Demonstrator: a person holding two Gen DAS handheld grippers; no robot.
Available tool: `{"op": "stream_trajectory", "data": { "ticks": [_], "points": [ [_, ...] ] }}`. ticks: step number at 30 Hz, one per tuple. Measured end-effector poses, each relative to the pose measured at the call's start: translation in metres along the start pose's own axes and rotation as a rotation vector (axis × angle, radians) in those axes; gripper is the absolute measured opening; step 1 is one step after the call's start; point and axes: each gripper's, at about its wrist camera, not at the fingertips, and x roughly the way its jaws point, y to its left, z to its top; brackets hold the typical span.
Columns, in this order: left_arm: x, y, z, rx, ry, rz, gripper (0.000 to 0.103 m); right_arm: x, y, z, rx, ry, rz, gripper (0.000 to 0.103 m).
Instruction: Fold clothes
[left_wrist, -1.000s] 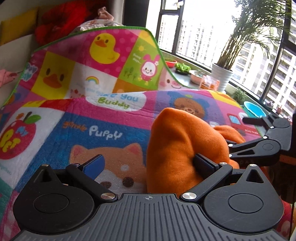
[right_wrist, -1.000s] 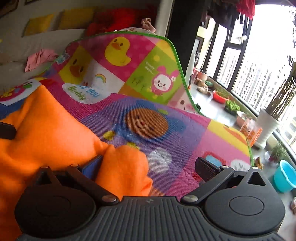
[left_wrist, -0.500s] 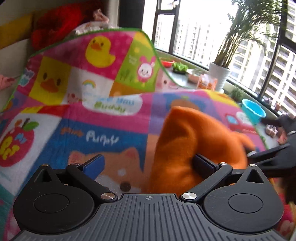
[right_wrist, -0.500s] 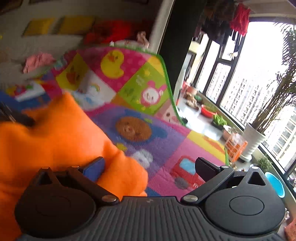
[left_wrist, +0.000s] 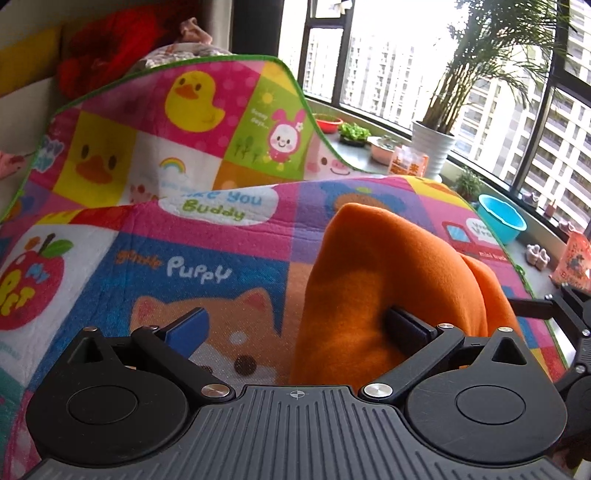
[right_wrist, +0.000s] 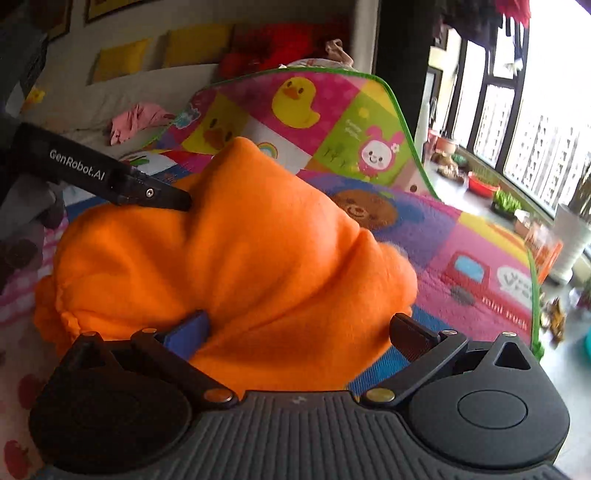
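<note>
An orange fleece garment (left_wrist: 384, 273) lies bunched on a colourful cartoon play mat (left_wrist: 207, 258). My left gripper (left_wrist: 295, 325) is open, its right finger pressed into the garment's left side. In the right wrist view the garment (right_wrist: 229, 251) fills the centre. My right gripper (right_wrist: 299, 332) is open, with the cloth lying between its fingers and the blue left pad (right_wrist: 186, 330) against it. The left gripper's finger (right_wrist: 147, 192) shows at the garment's far left. The right gripper's frame (left_wrist: 569, 310) shows at the right edge of the left wrist view.
The mat's far end curls up (left_wrist: 207, 110) against a sofa with red cloth (left_wrist: 107, 48) and pink clothes (right_wrist: 136, 120). A window ledge at right holds a potted plant (left_wrist: 436, 147), bowls and a blue basin (left_wrist: 502, 221).
The right gripper has swung left and closer, so the garment now fills its view and lies between its fingers. The left gripper has shifted slightly; its finger stays against the cloth.
</note>
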Motion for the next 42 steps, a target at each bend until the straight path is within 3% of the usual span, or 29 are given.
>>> {"op": "stream_trajectory", "data": {
  "ticks": [4,9,13,18,21,28,32,36,39,42],
  "points": [
    [-0.002,0.000,-0.003,0.005,-0.009,0.005,0.103,-0.015,-0.016,-0.003,0.135,-0.023,0.055,0.103],
    [-0.004,0.000,-0.004,0.007,-0.009,0.005,0.103,-0.031,-0.049,0.006,0.284,-0.125,0.014,0.103],
    [-0.006,-0.004,-0.006,0.012,-0.011,0.004,0.103,-0.004,-0.061,0.019,0.242,-0.082,-0.139,0.103],
    [-0.008,-0.006,-0.009,0.024,-0.008,0.002,0.103,0.021,-0.065,0.038,0.306,-0.069,-0.038,0.103],
    [-0.008,-0.005,-0.011,0.020,-0.005,0.000,0.103,0.040,-0.054,0.042,0.280,0.010,-0.090,0.103],
    [-0.008,-0.001,-0.014,0.007,-0.002,-0.024,0.103,0.035,-0.041,0.033,0.304,0.065,-0.154,0.103],
    [-0.018,0.006,-0.005,-0.023,-0.017,-0.067,0.103,0.035,-0.024,0.028,0.197,0.062,-0.220,0.103],
    [-0.029,0.010,0.009,-0.057,-0.062,-0.088,0.103,0.036,-0.026,0.028,0.200,0.061,-0.214,0.103],
    [-0.018,0.007,0.013,-0.047,-0.045,-0.081,0.103,0.035,-0.027,0.026,0.204,0.047,-0.205,0.103],
    [0.005,-0.001,0.005,-0.032,0.024,-0.087,0.103,0.033,-0.029,0.020,0.194,0.012,-0.190,0.103]
  ]
}}
